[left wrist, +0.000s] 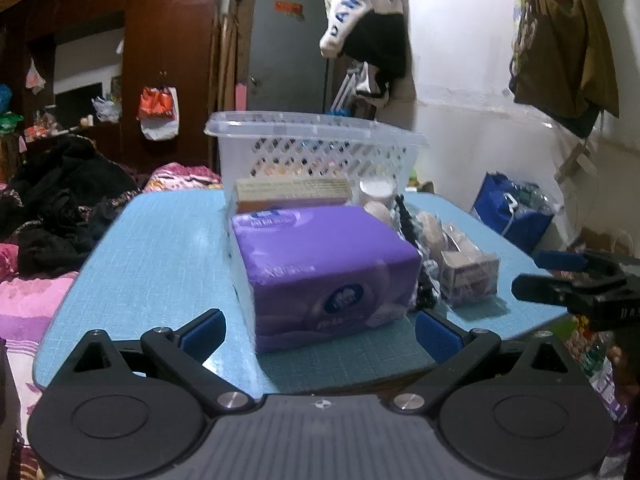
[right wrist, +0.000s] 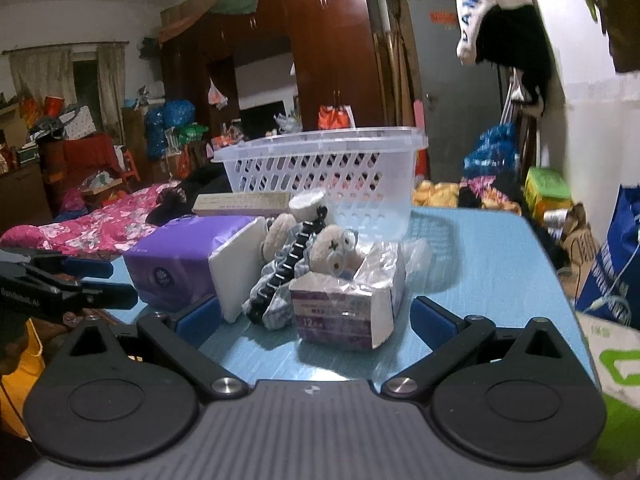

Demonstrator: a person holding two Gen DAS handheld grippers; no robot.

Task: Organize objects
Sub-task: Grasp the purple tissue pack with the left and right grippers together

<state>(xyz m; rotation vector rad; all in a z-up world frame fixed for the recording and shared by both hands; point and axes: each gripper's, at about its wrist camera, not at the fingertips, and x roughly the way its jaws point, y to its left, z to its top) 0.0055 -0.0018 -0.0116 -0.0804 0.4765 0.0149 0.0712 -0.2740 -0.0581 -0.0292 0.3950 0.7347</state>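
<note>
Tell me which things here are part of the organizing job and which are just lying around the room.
Job: purple tissue pack, small wrapped box, teddy bear, long flat box, white basket.
Lying about: blue bag, dark clothes on bed, hanging cap.

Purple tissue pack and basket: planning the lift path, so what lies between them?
In the left wrist view, a long tan box lies crosswise between the purple tissue pack and the basket, right against the basket's front wall.
</note>
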